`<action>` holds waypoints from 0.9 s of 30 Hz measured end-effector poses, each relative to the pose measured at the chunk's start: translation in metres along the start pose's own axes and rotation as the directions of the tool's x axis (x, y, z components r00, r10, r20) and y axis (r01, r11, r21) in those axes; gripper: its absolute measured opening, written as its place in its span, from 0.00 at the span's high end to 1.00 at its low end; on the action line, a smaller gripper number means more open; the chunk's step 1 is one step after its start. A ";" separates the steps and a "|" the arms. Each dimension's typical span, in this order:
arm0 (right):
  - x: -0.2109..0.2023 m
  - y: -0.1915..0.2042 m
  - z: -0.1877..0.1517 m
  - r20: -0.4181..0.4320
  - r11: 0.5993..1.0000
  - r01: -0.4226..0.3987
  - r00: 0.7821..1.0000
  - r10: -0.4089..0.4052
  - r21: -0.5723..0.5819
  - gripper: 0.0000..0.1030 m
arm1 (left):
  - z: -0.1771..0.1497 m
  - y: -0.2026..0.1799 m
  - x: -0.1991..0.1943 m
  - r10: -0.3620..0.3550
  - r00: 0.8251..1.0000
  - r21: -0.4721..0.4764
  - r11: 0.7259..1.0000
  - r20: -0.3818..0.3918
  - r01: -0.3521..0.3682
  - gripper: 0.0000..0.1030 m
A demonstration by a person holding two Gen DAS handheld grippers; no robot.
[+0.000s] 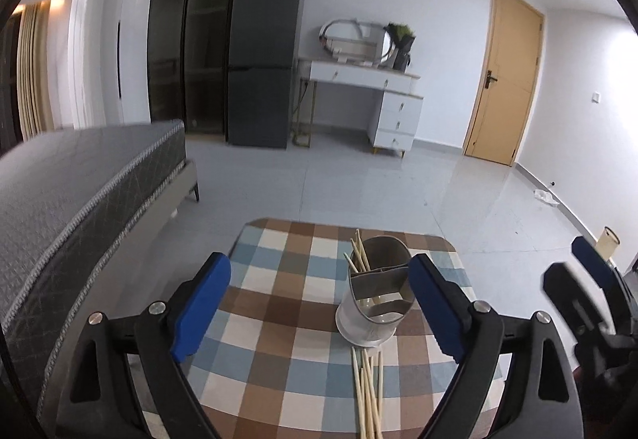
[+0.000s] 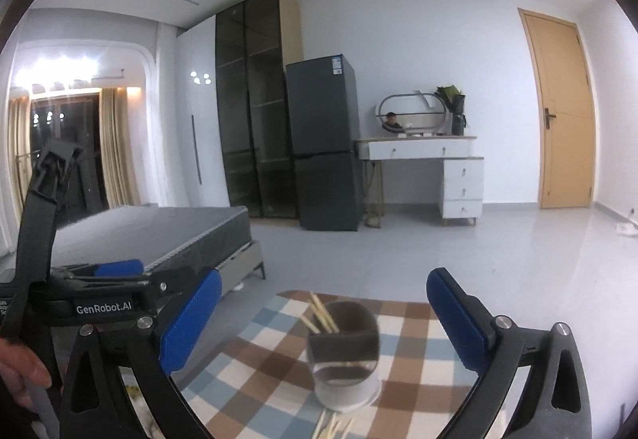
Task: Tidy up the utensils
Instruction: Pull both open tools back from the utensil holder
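Observation:
A metal utensil holder (image 1: 375, 299) (image 2: 345, 359) stands upright on the checked tablecloth (image 1: 279, 319) (image 2: 414, 351), with a few pale chopsticks (image 1: 359, 253) (image 2: 321, 313) leaning out of its far compartment. Several more chopsticks (image 1: 369, 395) (image 2: 333, 427) lie loose on the cloth just in front of it. My left gripper (image 1: 319, 303) is open, nothing between its blue pads, the holder just inside its right pad. My right gripper (image 2: 325, 323) is open wide and empty above the holder. Each gripper shows at the edge of the other's view.
A grey bed (image 1: 79, 191) (image 2: 159, 235) runs along the left of the small table. Beyond lie tiled floor, a dark fridge (image 1: 263, 72), a white dressing table (image 1: 367, 96) and a wooden door (image 1: 506, 80). A hand (image 2: 20, 379) holds the left gripper's handle.

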State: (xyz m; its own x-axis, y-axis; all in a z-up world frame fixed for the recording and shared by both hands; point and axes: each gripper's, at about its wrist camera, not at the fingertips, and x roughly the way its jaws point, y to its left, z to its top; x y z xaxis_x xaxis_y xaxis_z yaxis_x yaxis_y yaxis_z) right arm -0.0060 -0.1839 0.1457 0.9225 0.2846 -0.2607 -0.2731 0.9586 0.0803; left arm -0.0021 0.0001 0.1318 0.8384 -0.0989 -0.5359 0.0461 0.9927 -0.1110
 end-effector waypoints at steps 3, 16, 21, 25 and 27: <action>-0.013 0.003 -0.016 0.014 0.999 0.027 1.000 -0.027 0.024 0.00 | -0.009 0.000 -0.008 -0.004 1.000 0.020 1.000 0.023 0.004 0.07; -0.027 -0.001 -0.083 -0.100 0.987 0.110 0.990 -0.099 0.115 0.00 | -0.061 0.008 0.009 0.014 1.000 0.019 1.000 -0.010 -0.014 0.06; -0.020 -0.002 -0.102 -0.169 0.986 0.135 0.979 -0.118 0.095 0.00 | -0.070 0.008 0.025 0.010 0.999 0.030 1.000 -0.038 -0.009 0.06; -0.011 -0.010 -0.117 -0.244 0.980 0.163 0.961 -0.132 0.114 0.00 | -0.079 0.009 0.043 0.013 0.998 0.032 0.999 -0.059 -0.011 0.06; -0.006 -0.015 -0.124 -0.277 0.976 0.177 0.951 -0.135 0.130 0.00 | -0.084 0.009 0.056 0.018 0.996 0.028 0.999 -0.084 -0.015 0.06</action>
State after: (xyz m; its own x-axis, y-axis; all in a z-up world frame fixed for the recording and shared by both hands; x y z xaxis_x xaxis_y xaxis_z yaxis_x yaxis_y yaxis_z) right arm -0.0411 -0.1997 0.0272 0.8392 0.1417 -0.5250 -0.0680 0.9852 0.1571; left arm -0.0001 -0.0020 0.0302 0.7905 -0.0866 -0.6063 0.0486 0.9957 -0.0789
